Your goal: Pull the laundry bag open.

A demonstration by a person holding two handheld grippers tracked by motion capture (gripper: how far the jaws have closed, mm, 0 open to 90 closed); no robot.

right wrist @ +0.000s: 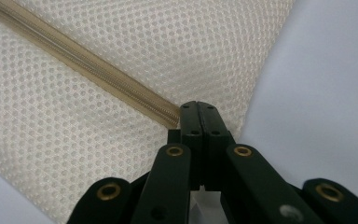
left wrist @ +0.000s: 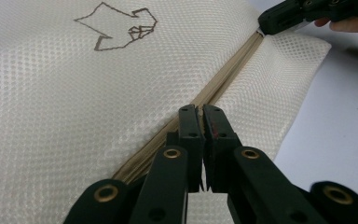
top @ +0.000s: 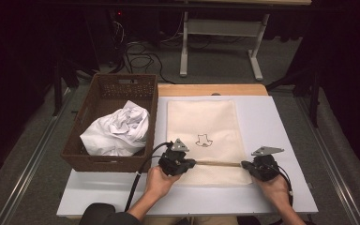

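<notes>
Both forearms are showing bare, with a dark sleeve bunching at the left elbow. The left hand-held gripper (top: 191, 163) is looking matte black, brass-ringed pivots gleaming along its linkage, a grey three-cornered plate riding on top, a black cable trailing off. The right hand-held gripper (top: 244, 165) is wearing the same plate and cable.

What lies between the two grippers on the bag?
In the high view, the tan zipper of the mesh bag runs from the left gripper to the right gripper.

No readable text, label or number appears anywhere.
</notes>
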